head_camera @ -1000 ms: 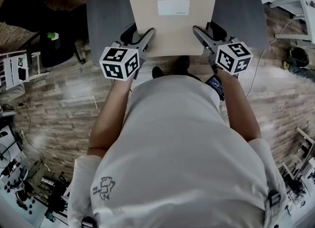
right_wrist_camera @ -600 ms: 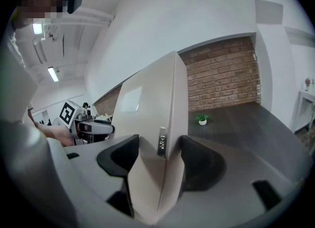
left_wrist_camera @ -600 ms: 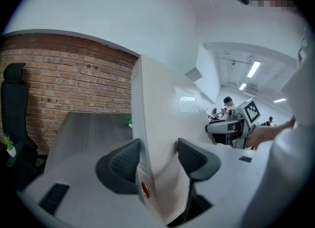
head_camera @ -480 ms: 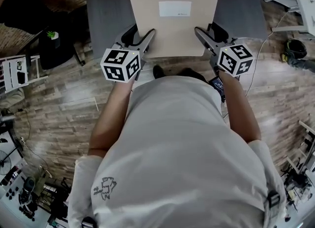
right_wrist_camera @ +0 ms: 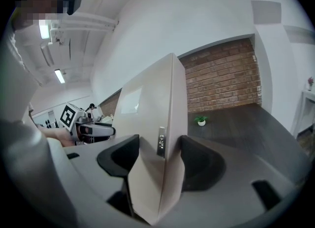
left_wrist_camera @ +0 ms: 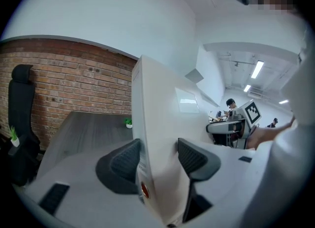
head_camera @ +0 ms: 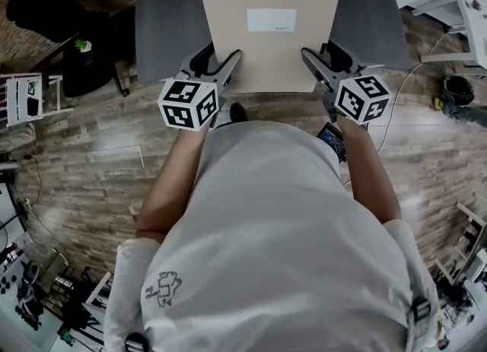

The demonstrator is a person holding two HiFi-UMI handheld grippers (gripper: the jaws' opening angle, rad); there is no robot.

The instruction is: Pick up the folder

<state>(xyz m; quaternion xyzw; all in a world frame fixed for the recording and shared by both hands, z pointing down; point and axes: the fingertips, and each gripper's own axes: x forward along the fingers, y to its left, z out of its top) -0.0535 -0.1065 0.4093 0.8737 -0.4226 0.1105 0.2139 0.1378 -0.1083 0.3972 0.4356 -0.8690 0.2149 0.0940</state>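
Nearest the person, the left gripper and the right gripper each clamp a near corner of the beige folder, with the pads pressing on both faces. The folder reaches out over the dark table; whether its far end is clear of the surface I cannot tell. Since it is held only at the near edge, it could droop, or twist free if the hands move unevenly.

Beige folder, dark grey table, red-brown brick wall
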